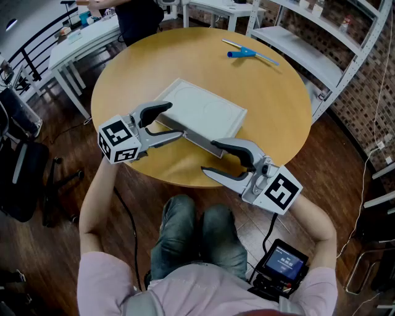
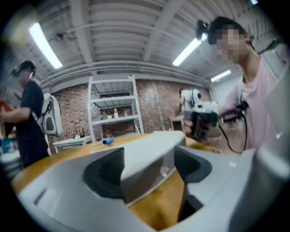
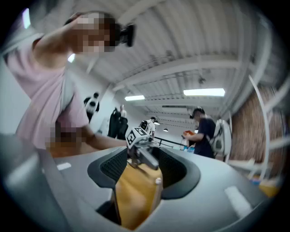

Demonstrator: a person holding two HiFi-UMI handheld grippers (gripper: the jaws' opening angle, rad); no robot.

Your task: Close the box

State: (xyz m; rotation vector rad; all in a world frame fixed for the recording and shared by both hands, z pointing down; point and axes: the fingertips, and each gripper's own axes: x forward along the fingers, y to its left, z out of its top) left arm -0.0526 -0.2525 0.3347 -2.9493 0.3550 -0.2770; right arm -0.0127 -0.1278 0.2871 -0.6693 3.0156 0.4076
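A flat white box lies lid down in the middle of the round wooden table. My left gripper comes in from the left, and its open jaws straddle the box's near left corner. In the left gripper view the white lid and its grey side fill most of the gap, with table showing beside the right pad. My right gripper hovers at the box's near right corner, open. Between its jaws the right gripper view shows mostly table and, further off, the left gripper's marker cube.
A blue-handled tool lies at the far side of the table. White shelving stands at the right, white tables at the back left, a black chair at the left. Another person stands behind the table.
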